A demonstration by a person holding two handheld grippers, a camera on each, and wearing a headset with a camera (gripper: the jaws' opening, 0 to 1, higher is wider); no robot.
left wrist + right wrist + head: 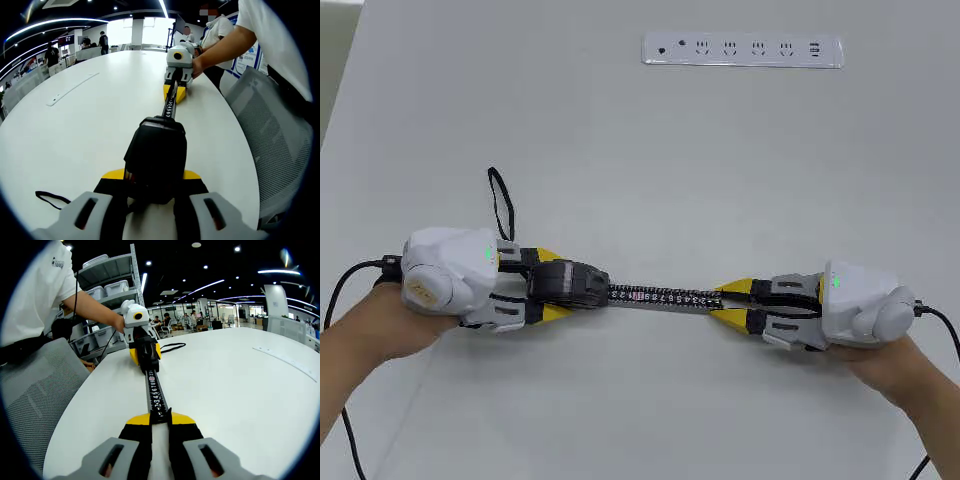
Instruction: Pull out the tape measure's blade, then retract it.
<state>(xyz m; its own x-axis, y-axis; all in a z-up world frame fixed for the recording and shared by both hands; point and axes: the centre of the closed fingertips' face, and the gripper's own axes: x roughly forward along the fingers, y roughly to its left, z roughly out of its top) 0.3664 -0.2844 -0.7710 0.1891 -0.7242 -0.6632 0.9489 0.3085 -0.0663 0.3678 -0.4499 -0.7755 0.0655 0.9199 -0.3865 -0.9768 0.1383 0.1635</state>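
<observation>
A black tape measure case (568, 284) lies on the white table, held between the yellow-tipped jaws of my left gripper (548, 285). In the left gripper view the case (156, 162) sits close in front of the left gripper (154, 176). Its dark blade (665, 297) with printed numbers stretches rightward to my right gripper (728, 302), which is shut on the blade's end. In the right gripper view the blade (155, 395) runs from the right gripper (159, 418) toward the case (145, 353). A black wrist strap (501, 204) trails behind the case.
A white power strip (742, 49) lies at the far edge of the table (640, 140). Cables run from both grippers off the near side. A mesh chair (272, 125) stands beside the table. Shelving and other people are in the room beyond.
</observation>
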